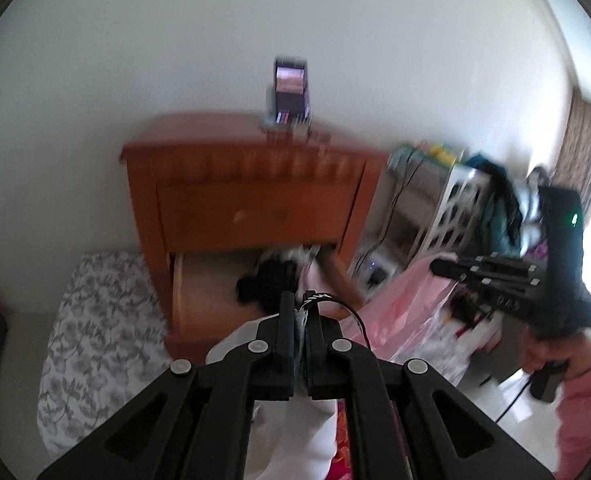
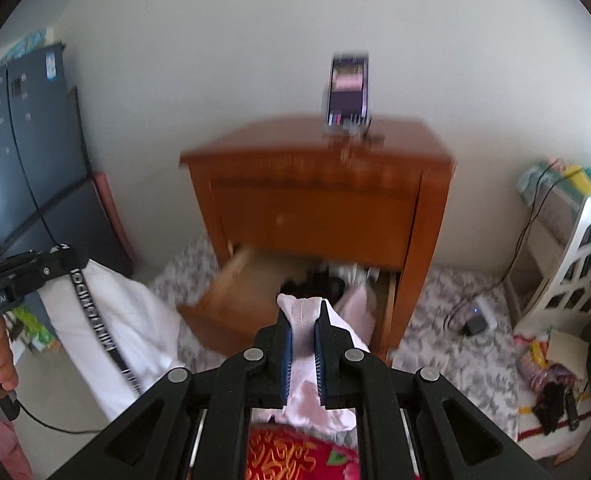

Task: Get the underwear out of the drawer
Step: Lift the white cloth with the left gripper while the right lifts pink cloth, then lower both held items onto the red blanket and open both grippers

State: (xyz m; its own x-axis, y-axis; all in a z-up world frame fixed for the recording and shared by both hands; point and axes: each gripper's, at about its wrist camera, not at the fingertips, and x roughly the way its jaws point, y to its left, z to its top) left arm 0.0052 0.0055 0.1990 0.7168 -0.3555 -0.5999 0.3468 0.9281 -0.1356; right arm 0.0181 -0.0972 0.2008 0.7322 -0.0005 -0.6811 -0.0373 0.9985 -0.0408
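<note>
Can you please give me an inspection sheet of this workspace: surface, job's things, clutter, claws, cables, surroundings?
Surface: wooden nightstand; lower drawer pulled open, upper one shut.
Job's things: pink underwear clamped in right claw; white garment with black lettered waistband hangs from left claw; dark clothes left in drawer.
Clutter: phone on a stand on nightstand top; small items on floor mat.
Claws: both shut on fabric.
Cables: black cord runs to a charger on the floor.
Surroundings: white wall, white lattice shelf, patterned mat.
</note>
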